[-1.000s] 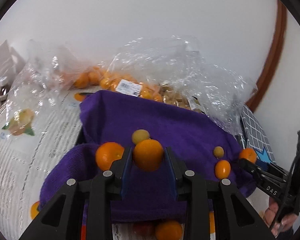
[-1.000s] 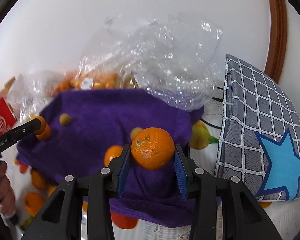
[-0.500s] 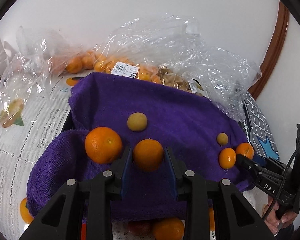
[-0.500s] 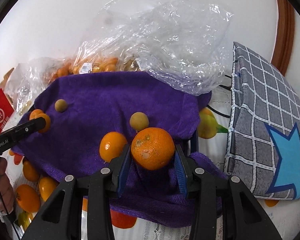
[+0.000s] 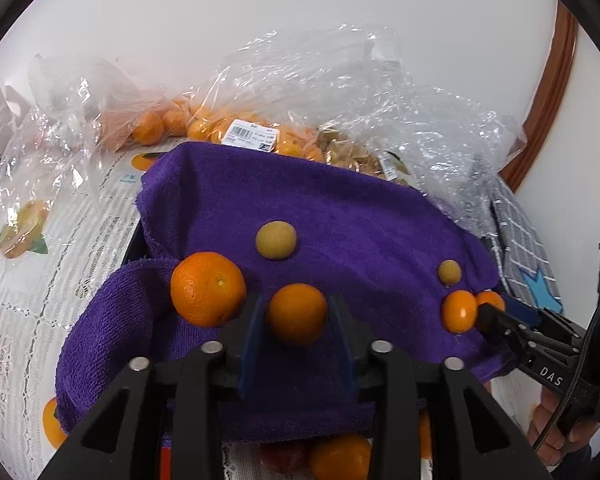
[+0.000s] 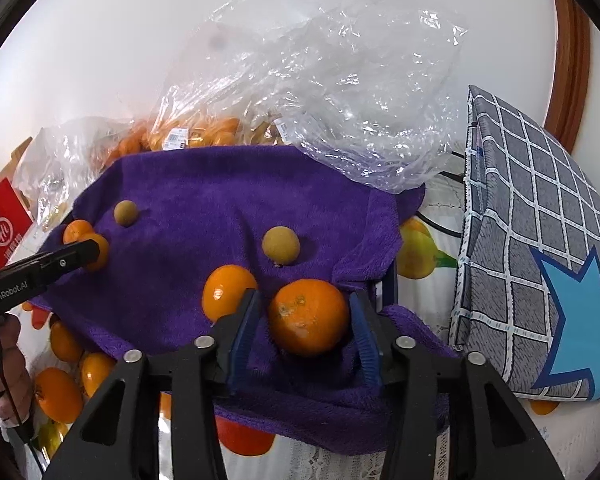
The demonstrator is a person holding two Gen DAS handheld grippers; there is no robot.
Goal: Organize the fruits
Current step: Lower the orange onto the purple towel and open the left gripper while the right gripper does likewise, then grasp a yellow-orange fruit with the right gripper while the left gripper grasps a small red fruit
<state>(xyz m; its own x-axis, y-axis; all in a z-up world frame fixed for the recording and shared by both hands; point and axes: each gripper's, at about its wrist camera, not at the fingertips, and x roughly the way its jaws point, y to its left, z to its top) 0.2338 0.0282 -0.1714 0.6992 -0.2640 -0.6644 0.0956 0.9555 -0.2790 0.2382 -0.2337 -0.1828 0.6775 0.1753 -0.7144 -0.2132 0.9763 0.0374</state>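
A purple towel [image 5: 340, 216] lies over a black tray, also in the right wrist view [image 6: 204, 200]. My left gripper [image 5: 297, 320] is open with a small orange [image 5: 297, 314] between its jaws, resting on the towel. A bigger orange [image 5: 207, 288] lies left of it, a yellow-green round fruit [image 5: 276, 239] behind. My right gripper [image 6: 306, 326] is open around that bigger orange [image 6: 308, 322], low on the towel. Two small oranges [image 5: 460, 311] and a small brownish fruit [image 5: 449, 272] lie at the towel's right edge.
Clear plastic bags [image 5: 340, 92] of oranges stand behind the towel. A grey checked pouch with a blue star [image 6: 540, 256] stands at the right. Loose oranges [image 6: 58, 396] lie on the printed tablecloth left of the towel. A red box [image 6: 4, 228] is at far left.
Both grippers moved down and forward onto the towel. Both jaws have opened, and each orange now rests on the towel between them.
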